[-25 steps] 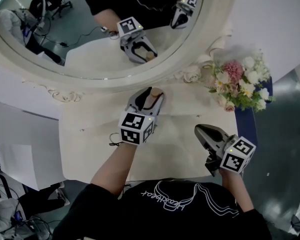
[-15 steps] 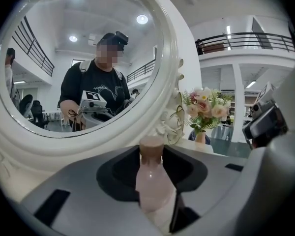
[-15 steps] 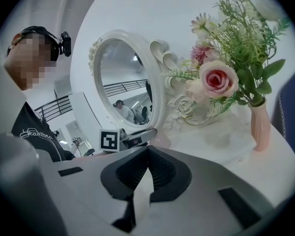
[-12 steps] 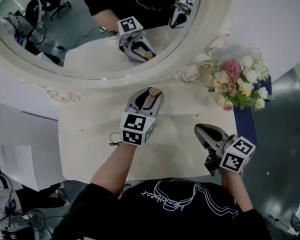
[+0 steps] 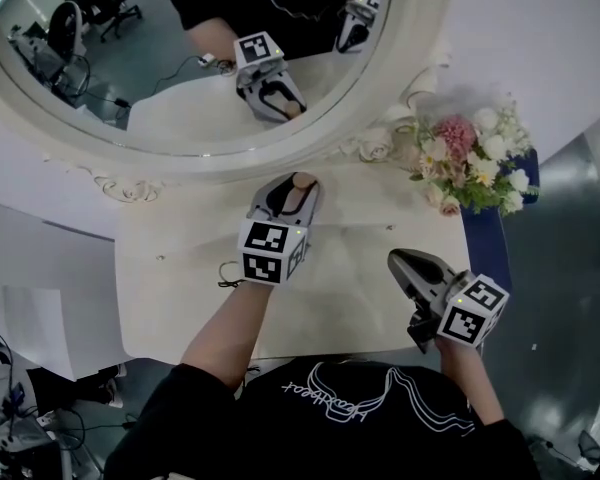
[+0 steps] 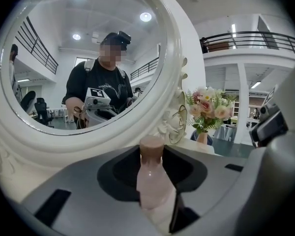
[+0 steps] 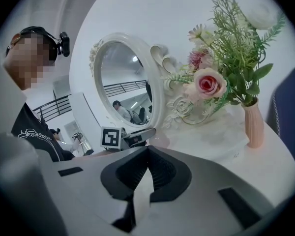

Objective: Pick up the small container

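The small container (image 5: 303,181) is a pale pink bottle with a darker pink cap (image 6: 151,146), standing upright near the back of the white table (image 5: 180,288), just below the mirror. My left gripper (image 5: 297,190) has it between its jaws, and both jaws lie against the bottle's body (image 6: 153,186). The reflection in the mirror repeats this grip. My right gripper (image 5: 396,259) rests over the table's front right part with its jaws (image 7: 147,150) together and nothing between them, well away from the bottle.
A large oval mirror with an ornate white frame (image 5: 130,183) rises right behind the bottle. A bunch of flowers (image 5: 470,163) in a pink vase (image 7: 254,124) stands at the back right. A small cord loop (image 5: 226,273) lies by my left wrist. The table's edges run left and front.
The left gripper's jaws have drawn in around the pink bottle, which stood looser between them a second ago. The right gripper has stayed where it was.
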`<state>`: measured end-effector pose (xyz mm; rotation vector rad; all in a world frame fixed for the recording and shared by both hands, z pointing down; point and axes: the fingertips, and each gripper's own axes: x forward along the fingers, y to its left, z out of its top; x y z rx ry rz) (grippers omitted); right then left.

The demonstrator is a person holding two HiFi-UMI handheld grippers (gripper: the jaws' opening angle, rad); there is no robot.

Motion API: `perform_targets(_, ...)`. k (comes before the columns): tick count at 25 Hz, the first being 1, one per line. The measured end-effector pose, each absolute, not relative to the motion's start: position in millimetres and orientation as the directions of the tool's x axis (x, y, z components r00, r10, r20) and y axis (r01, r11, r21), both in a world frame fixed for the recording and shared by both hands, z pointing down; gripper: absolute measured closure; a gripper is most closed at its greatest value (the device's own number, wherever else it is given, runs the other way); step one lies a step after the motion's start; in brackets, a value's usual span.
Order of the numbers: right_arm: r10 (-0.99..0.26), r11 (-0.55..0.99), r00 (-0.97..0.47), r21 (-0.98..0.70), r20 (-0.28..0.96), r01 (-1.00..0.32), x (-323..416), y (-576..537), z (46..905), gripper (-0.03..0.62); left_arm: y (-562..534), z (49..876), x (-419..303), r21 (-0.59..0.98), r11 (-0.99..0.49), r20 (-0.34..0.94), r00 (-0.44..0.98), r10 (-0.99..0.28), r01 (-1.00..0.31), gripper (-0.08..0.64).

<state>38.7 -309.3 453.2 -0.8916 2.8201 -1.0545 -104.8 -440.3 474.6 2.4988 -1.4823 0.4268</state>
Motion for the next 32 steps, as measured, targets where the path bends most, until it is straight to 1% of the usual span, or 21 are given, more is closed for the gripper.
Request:
perform_targets(13,-0.503,0.654,-0.849,-0.57,0.162,-0.497,36.5,-290.5,437.5,0.584,-400.4,440.3,-105.5,0.059,-0.469,0.298,0.464,-0.834,-0.881,0.414)
perform_targets(23,-0.493,0.695,-0.861,-0.54,0.123,-0.475,37.9,-262.8,417.1,0.584,-329.7,406.1,-89.5,0.093,-0.506,0.26,0.511,-0.819,-0.858,0.414)
perform_targets(32,-0.458,0.746,-0.885,-0.503,0.088,-0.436,33.4,-229.1,397.4,0.584,-254.1,397.7,-68.6,0.136,-0.535,0.272,0.55,-0.79,-0.834,0.415)
